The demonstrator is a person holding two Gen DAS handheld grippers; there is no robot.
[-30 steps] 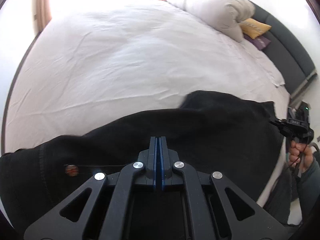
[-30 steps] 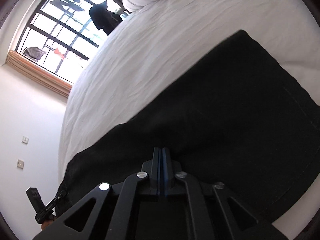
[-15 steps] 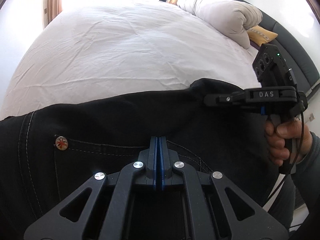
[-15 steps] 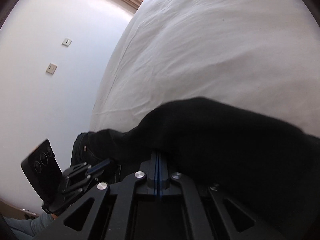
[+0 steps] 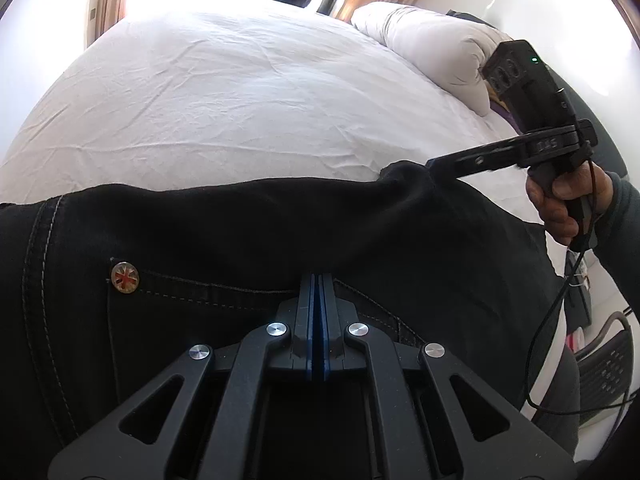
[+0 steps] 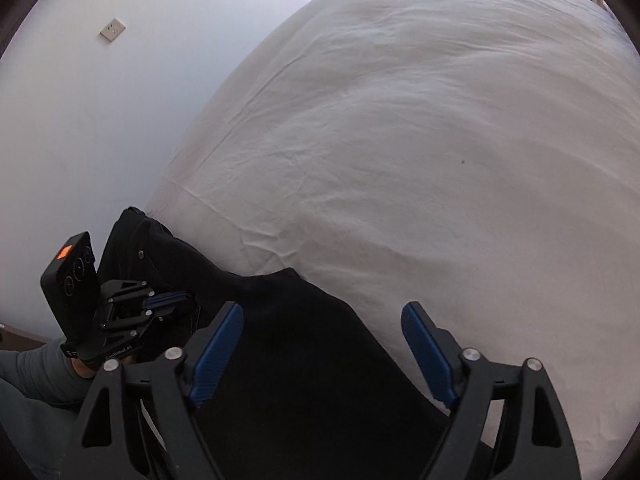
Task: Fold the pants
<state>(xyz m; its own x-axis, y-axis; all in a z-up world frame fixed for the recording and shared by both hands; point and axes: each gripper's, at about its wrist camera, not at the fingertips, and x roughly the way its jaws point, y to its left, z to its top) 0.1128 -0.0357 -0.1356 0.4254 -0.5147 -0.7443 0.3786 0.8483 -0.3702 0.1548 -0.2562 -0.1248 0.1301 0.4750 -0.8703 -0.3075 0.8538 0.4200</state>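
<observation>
Left black two-finger claw (image 5: 318, 280) with blue pads is pinching fully closed, pointing steeply down. Right black claw (image 6: 322, 354) with blue pads (image 6: 218, 350) has just been opening; its fingers are now standing apart, pressing on nothing. The person's right hand (image 5: 568, 204) is gripping its handle; a grey sleeve is covering the wrist.

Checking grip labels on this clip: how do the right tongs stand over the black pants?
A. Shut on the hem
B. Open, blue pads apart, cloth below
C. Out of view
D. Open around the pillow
B: in the right wrist view the right tongs have just been opening, their blue pads stand wide apart, and the black pants lie between and below them, unpinched.
</observation>
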